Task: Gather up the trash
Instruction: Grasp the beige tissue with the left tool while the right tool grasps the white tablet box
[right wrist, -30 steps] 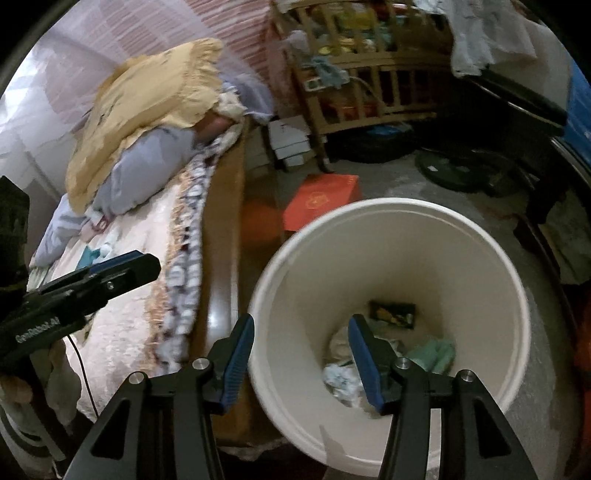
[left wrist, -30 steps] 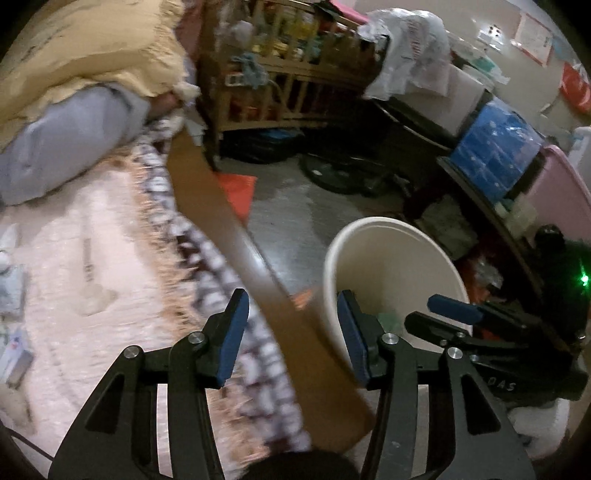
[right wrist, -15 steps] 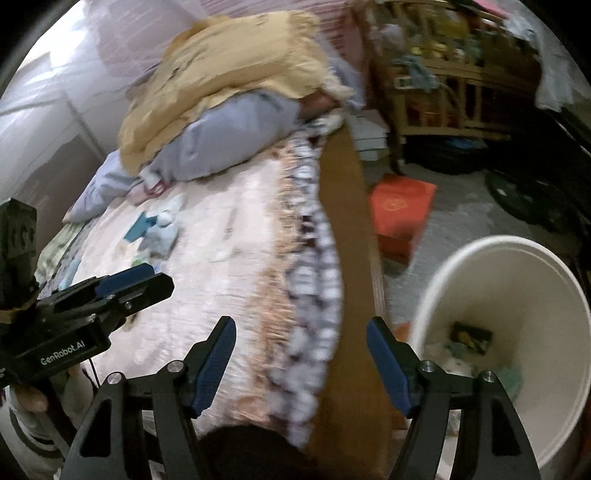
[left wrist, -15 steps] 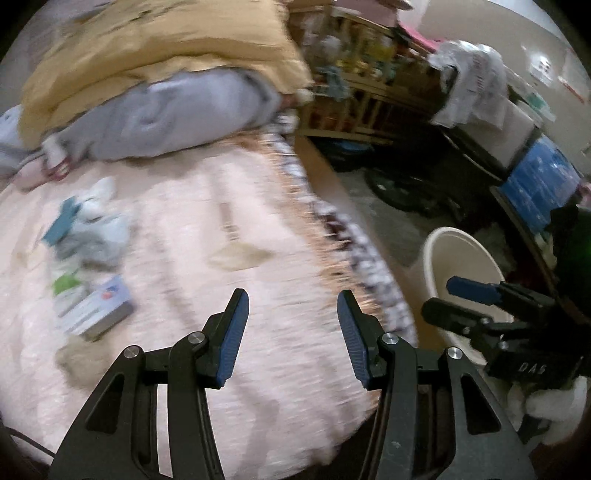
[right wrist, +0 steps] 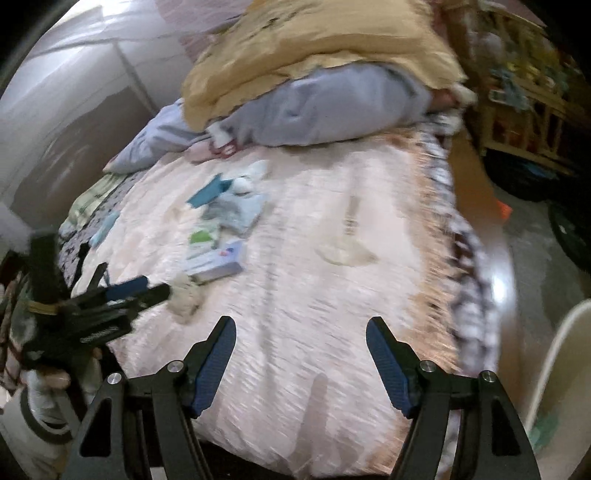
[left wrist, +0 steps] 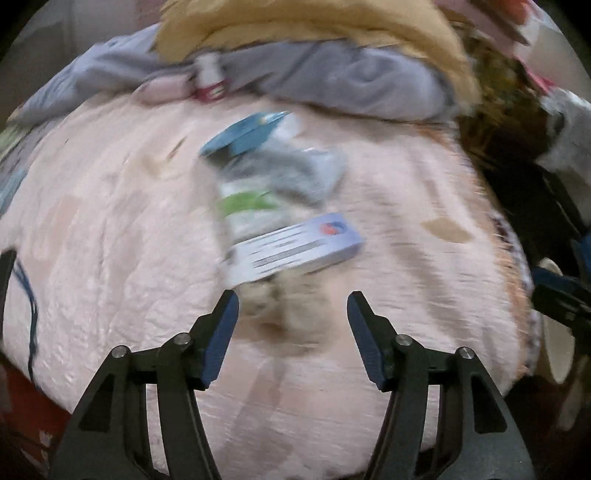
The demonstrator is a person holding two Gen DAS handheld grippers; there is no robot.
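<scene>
My left gripper (left wrist: 291, 325) is spread wide, nothing between the jaws, hovering over the pink bedspread (left wrist: 388, 206). Landmark: the pale lilac box (left wrist: 295, 247), flat on the bedspread just beyond my left fingertips. Crumpled beige wad (left wrist: 284, 310) sits right on the near side of the box, touching or almost touching it, roughly between my left jaws in that view; blurred, can't tell whether the jaws touch it. Beyond the box: a green-and-white packet (left wrist: 247, 206), then a grey-white wrapper pile (left wrist: 291, 173), then a teal packet (left wrist: 243, 136) farthest out, all bunched close together. Behind that pile, a grey pillow (left wrist: 332, 81) under a yellow blanket (left wrist: 295, 22). My right gripper (right wrist: 301, 363) is also spread open and empty, over bare bedspread well to the right of the box (right wrist: 218, 266) and nearer the bed's foot. In the right view my left gripper (right wrist: 140, 291) points in from the left, tips just beside the wad (right wrist: 186, 295). White bin (right wrist: 561, 376) stands on the floor off the bed's right edge, well apart from the box; only its rim shows. Motion blur in both views.
</scene>
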